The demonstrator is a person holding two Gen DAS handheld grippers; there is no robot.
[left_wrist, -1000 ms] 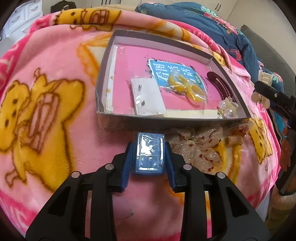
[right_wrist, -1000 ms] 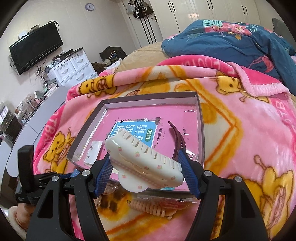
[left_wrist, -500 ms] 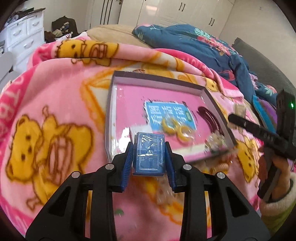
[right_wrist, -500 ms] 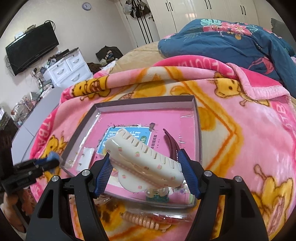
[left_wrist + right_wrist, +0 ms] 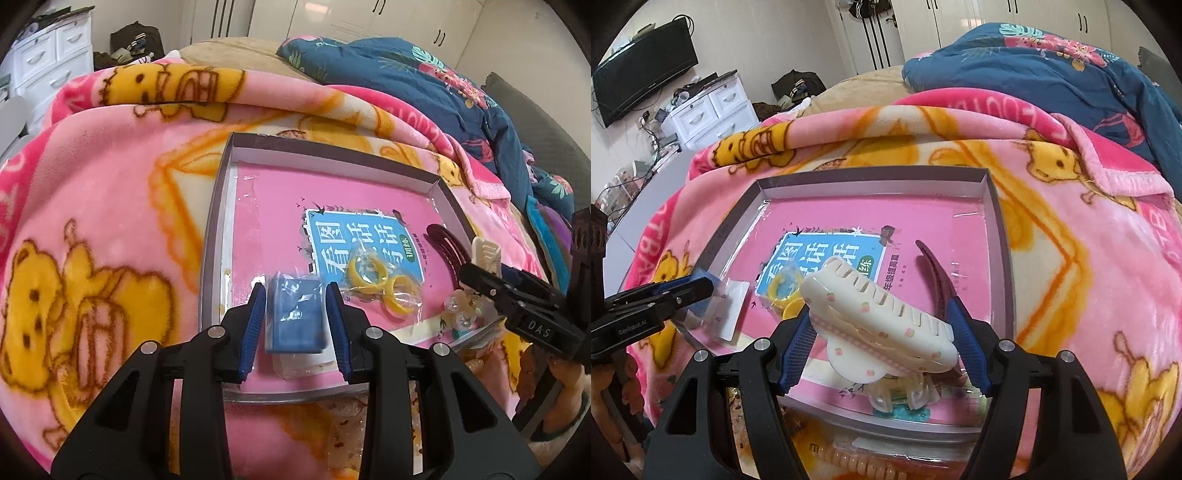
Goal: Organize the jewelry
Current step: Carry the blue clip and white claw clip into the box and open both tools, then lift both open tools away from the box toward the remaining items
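Note:
A shallow grey-walled tray (image 5: 214, 236) with a pink floor lies on the bed; it also shows in the right wrist view (image 5: 1001, 236). My left gripper (image 5: 295, 314) is over the tray's near left part; a blue packet (image 5: 295, 317) lies between its slightly parted fingers, above a white earring card. My right gripper (image 5: 882, 328) is shut on a cream hair claw (image 5: 886, 325) and holds it over the tray's near right part. In the tray lie bagged yellow rings (image 5: 384, 284), a dark red hair clip (image 5: 934, 280) and a clear bow clip (image 5: 461, 310).
The tray rests on a pink cartoon-bear blanket (image 5: 92, 229). A floral scrunchie (image 5: 354, 424) and a coiled peach hair tie (image 5: 857, 461) lie in front of the tray. A blue quilt (image 5: 1052, 66) is heaped behind. White drawers (image 5: 709, 110) and a TV stand far left.
My left gripper carried the blue packet from the blanket forward into the tray and its fingers have parted a little. My right gripper moved the cream claw lower over the tray.

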